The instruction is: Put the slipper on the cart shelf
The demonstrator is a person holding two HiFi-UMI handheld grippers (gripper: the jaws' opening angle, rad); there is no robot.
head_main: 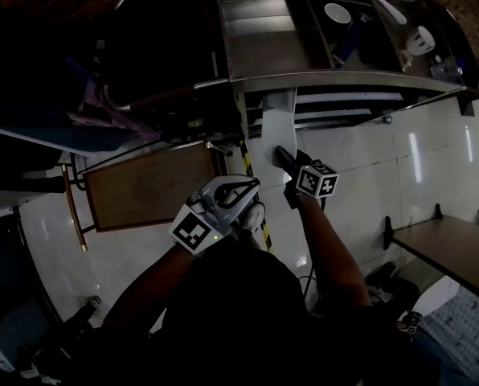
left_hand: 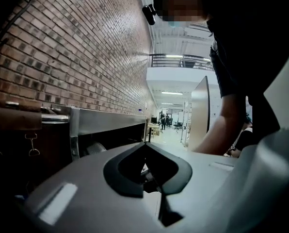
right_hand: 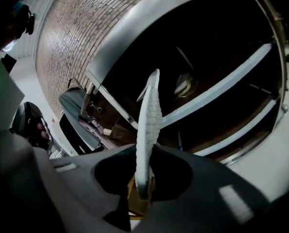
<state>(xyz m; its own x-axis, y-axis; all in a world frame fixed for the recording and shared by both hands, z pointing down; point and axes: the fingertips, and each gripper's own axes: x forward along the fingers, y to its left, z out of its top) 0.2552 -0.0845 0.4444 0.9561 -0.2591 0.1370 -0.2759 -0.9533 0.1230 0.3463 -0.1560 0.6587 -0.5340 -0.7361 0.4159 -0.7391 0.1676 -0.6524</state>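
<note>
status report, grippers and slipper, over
Right hand-held gripper shut on slipper, edge-on. Left hand-held gripper shut, empty. Slipper at cart front, not yet shelved. Pale object inside cart; path looks open.

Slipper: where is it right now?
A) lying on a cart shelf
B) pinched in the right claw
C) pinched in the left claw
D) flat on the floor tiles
B: in the right gripper view the pale slipper stands edge-on, pinched in the right claw, with the cart shelf beyond it.
</note>
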